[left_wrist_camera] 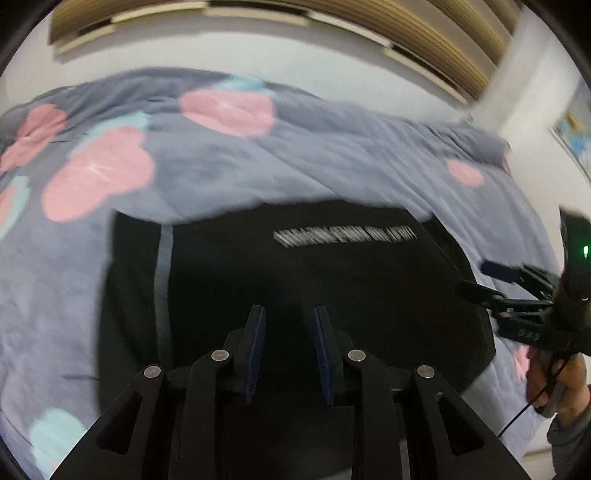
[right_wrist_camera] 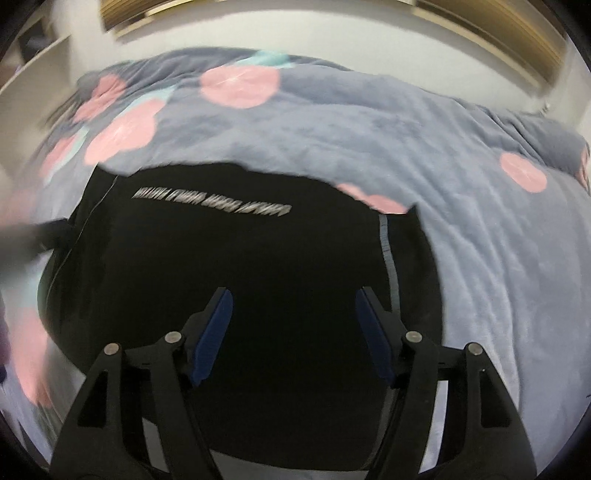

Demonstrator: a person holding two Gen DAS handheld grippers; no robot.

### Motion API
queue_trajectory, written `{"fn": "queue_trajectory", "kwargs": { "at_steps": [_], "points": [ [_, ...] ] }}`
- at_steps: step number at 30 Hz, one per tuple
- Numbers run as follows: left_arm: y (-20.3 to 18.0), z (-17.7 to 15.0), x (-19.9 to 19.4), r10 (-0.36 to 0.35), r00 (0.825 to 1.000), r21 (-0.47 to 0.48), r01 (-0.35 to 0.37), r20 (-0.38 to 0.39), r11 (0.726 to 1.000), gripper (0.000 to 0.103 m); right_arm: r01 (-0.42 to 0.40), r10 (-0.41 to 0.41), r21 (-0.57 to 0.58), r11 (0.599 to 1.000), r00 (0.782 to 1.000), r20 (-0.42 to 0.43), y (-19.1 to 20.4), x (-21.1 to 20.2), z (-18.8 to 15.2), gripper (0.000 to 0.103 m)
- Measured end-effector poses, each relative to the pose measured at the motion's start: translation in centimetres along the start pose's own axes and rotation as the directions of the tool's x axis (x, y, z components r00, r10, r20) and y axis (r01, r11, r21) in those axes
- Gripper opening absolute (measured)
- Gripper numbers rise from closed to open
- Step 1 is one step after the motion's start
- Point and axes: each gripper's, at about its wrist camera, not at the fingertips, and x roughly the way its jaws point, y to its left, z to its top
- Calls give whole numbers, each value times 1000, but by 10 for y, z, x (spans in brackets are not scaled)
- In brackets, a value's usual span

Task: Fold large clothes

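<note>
A black garment (left_wrist_camera: 314,280) with a line of white print and a grey stripe lies folded into a rough rectangle on the bed; it also shows in the right wrist view (right_wrist_camera: 240,266). My left gripper (left_wrist_camera: 289,314) hovers over its near part, open with a moderate gap and empty. My right gripper (right_wrist_camera: 293,295) hovers over the garment's near part, open wide and empty. In the left wrist view the right gripper (left_wrist_camera: 484,278) shows at the garment's right edge, open, held by a hand.
The garment rests on a grey-blue quilt (left_wrist_camera: 229,166) with pink and teal flowers that covers the bed (right_wrist_camera: 480,221). A white wall and wooden slats (left_wrist_camera: 424,33) lie behind. A shelf (right_wrist_camera: 37,55) stands at the far left.
</note>
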Motion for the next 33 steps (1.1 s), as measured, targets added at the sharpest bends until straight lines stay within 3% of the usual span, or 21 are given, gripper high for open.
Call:
{"fn": "queue_trajectory", "kwargs": {
  "at_steps": [4, 7, 11, 19, 22, 25, 26, 27, 30, 32, 33],
  "points": [
    [-22, -26, 25, -5, 999, 1, 6, -47, 1000, 27, -40, 41, 19, 999, 998, -54, 15, 17, -15, 67],
    [-25, -37, 48, 22, 997, 20, -20, -79, 1000, 27, -14, 17, 28, 1000, 995, -97, 21, 39, -27, 70],
    [-15, -44, 78, 23, 993, -32, -27, -120, 999, 27, 21, -17, 28, 999, 992, -125, 26, 65, -37, 73],
    [-18, -47, 91, 65, 993, 12, -65, -95, 998, 27, 47, -47, 0, 999, 993, -104, 30, 75, -41, 75],
    [-21, -37, 76, 40, 996, 2, -40, -82, 999, 28, 21, -19, 21, 1000, 994, -112, 27, 61, -28, 76],
    [-24, -9, 51, -9, 1000, -18, 9, 1, 1000, 28, -8, 9, 27, 1000, 1000, -16, 22, 36, -4, 78],
    [-24, 2, 47, -30, 999, -37, 30, 18, 999, 29, -10, 9, 38, 999, 1000, 9, 19, 31, 7, 78],
    [-23, 13, 48, -52, 998, -57, 53, 23, 997, 37, -15, 14, 53, 999, 1000, 23, 16, 30, 17, 78],
    [-17, 39, 73, -18, 1000, -88, 17, -21, 996, 44, 8, -8, 86, 996, 1000, 5, 9, 48, 46, 78],
    [-10, 42, 100, -8, 996, -103, -1, -85, 995, 44, 37, -30, 100, 994, 997, -74, 4, 79, 54, 78],
    [-5, 40, 113, -12, 993, -121, -2, -119, 993, 44, 12, 4, 123, 992, 992, -128, 0, 98, 55, 80]
  ]
}}
